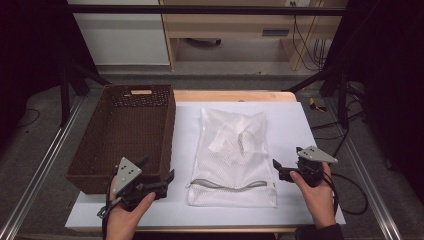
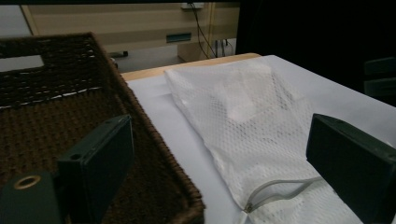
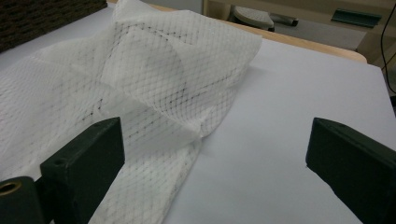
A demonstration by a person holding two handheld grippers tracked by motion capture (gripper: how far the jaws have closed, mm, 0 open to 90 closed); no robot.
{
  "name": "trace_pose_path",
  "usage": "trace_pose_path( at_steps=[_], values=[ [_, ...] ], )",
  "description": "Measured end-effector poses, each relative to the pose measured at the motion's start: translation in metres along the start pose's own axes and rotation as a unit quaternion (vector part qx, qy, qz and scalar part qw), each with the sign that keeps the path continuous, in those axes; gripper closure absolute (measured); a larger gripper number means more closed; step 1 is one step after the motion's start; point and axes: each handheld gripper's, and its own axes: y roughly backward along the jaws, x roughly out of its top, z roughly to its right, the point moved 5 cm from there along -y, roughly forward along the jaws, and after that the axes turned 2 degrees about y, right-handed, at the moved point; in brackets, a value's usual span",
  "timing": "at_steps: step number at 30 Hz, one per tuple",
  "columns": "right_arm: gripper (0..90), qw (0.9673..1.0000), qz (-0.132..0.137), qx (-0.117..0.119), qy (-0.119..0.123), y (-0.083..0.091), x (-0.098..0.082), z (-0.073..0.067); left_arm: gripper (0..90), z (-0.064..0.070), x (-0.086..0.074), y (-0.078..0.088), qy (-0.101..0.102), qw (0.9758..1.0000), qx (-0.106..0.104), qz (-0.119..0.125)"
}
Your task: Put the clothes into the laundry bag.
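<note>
Mesh laundry bag (image 1: 233, 157), white, flat on the white sheet over the worktop (image 1: 295, 125), roughly at the middle, zipper end toward the near edge, closed end toward the far edge. Something pale folded inside, in the upper half. Zipper (image 1: 231, 184) curved along the near hem; whether fully shut, hard to tell. Brown woven basket (image 1: 125, 135) just beside the bag, along the left edge of the worktop, apparently bare inside.

Step in hand, by the look of it: the approach, before any grasp. Left gripper (image 1: 159, 176) near the front left corner of the worktop, over the basket's near right corner, fingers apart and holding nothing. Right gripper (image 1: 280, 170) off the bag's right edge near its near right corner, fingers likewise spread, nothing between them.

In the left gripper view, the bag ahead and to the right, zipper end (image 2: 280, 191) low between the fingers, the right-hand finger (image 2: 350, 172) over the mesh, the left-hand one over the basket rim (image 2: 154, 154). In the right gripper view, the bag's right edge (image 3: 196, 135) just ahead of the left-hand finger (image 3: 88, 158), bare sheet in front of the other. No contact with the bag yet.

Next move, probably: closing in on the near corners from both sides, fingers lowered to the sheet, pinching mesh and hem together, since thin, limp netting slips easily and a shallow bite may catch one layer alone. Then likely a lift toward the basket.
</note>
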Motion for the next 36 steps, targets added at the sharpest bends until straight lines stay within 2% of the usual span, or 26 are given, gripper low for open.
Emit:
trace_pose_path(
  at_steps=[5,10,18,26,30,33,36],
  values=[
    [4.9,0.9999,-0.001,-0.009,-0.005,0.001,-0.002,0.007,7.8,-0.017,0.003,0.007,0.008,0.9998,0.017,0.005],
    [5.8,0.9998,-0.003,-0.014,-0.010,0.002,-0.005,0.012,7.9,-0.033,0.003,0.013,0.008,0.9993,0.038,0.004],
    [6.6,0.9997,-0.009,-0.023,-0.009,0.000,-0.010,0.020,7.9,-0.059,0.002,0.024,0.011,0.9970,0.076,0.007],
    [5.9,0.9989,-0.026,-0.032,-0.022,-0.003,-0.017,0.025,7.9,-0.077,-0.001,0.030,0.019,0.9948,0.100,0.005],
    [5.4,0.9981,-0.043,-0.030,-0.032,-0.006,-0.023,0.028,7.9,-0.086,-0.004,0.032,0.020,0.9931,0.115,0.000],
    [5.5,0.9972,-0.057,-0.029,-0.039,-0.008,-0.028,0.030,7.9,-0.090,-0.006,0.033,0.023,0.9926,0.120,-0.002],
    [5.3,0.9968,-0.060,-0.029,-0.045,-0.009,-0.030,0.031,7.9,-0.093,-0.009,0.033,0.026,0.9921,0.123,-0.004]
  ],
)
